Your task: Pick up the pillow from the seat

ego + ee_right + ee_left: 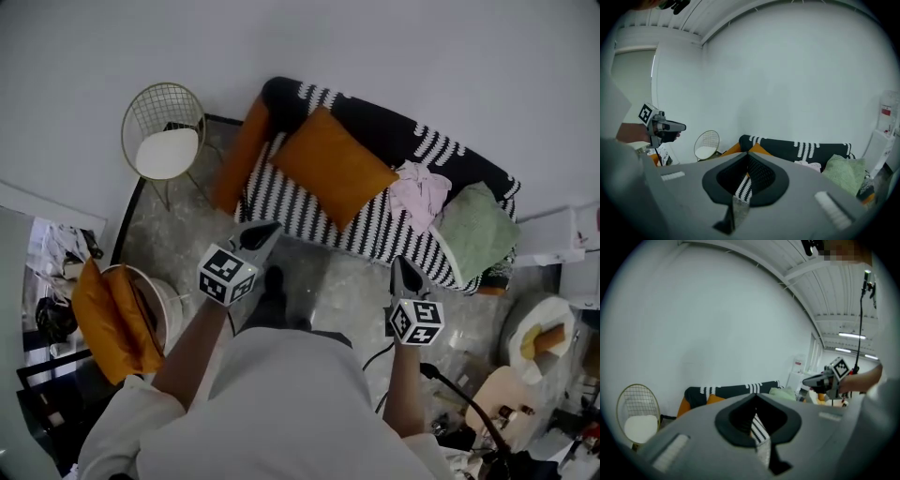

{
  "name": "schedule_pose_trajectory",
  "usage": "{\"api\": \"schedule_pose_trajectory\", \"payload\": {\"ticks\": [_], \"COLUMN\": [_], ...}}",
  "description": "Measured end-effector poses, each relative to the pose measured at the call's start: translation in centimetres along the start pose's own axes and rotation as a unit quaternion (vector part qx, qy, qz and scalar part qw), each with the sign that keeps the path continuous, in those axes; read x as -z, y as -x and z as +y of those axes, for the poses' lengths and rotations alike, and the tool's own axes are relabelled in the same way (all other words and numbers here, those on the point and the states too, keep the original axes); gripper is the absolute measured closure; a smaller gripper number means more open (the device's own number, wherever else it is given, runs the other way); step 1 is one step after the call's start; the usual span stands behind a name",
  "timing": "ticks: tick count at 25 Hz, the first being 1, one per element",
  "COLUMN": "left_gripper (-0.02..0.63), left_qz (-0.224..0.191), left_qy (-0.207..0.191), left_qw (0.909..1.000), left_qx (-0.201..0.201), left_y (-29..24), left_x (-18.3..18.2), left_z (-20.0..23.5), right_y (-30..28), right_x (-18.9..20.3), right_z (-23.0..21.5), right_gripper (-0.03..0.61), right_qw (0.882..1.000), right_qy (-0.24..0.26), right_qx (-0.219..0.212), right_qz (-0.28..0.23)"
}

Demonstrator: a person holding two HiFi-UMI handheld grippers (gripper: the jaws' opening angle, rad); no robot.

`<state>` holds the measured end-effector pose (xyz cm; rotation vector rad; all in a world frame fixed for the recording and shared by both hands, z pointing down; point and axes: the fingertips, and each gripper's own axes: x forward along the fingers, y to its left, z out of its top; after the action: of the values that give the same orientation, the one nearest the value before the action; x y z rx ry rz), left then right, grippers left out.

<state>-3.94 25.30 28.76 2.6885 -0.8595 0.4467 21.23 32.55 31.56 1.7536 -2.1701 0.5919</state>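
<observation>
Orange pillow [333,167] lies on the black-and-white striped sofa [279,199] against a white wall [422,47]; left gripper [266,231] and right gripper [404,267] hang over grey floor [349,283], jaws together, empty.

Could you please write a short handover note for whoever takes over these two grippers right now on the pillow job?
Left gripper: shut, empty, held in the air short of the sofa.
Right gripper: shut, empty, also short of the sofa.
Things: orange pillow lies on the sofa's seat, left of the middle, untouched. A green pillow sits at the right end, with a pink cloth between the two.
Done: nothing yet; no pillow is lifted.
Left: open a gripper, reach in, grip the pillow and lift it off the seat.
</observation>
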Motion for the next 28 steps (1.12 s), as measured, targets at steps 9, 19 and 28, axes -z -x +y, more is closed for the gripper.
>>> {"api": "schedule_pose_trajectory", "payload": {"ticks": [9,19,28], "left_gripper": [0.614,0.614,0.614], "left_qz": [0.003,0.015,0.020], "left_qy": [-0.004,-0.009,-0.013], "left_qw": [0.9995,0.9978,0.9967], "left_qx": [0.031,0.064,0.077], "left_y": [-2.5,-4.9,-6.5], "left_x": [-2.2,-3.0,-3.6], "left_z": [5.9,12.7,16.5], "right_y": [-4.3,-9.8,-13.1], "right_x": [-2.8,-4.4,-5.1], "right_z": [0.8,2.4,3.8], "right_gripper": [0.574,0.574,0.574], "right_qw": [0.999,0.998,0.997], "right_qy": [-0.012,-0.022,-0.025], "right_qx": [0.034,0.065,0.074], "right_qz": [-0.001,0.008,0.017]}}
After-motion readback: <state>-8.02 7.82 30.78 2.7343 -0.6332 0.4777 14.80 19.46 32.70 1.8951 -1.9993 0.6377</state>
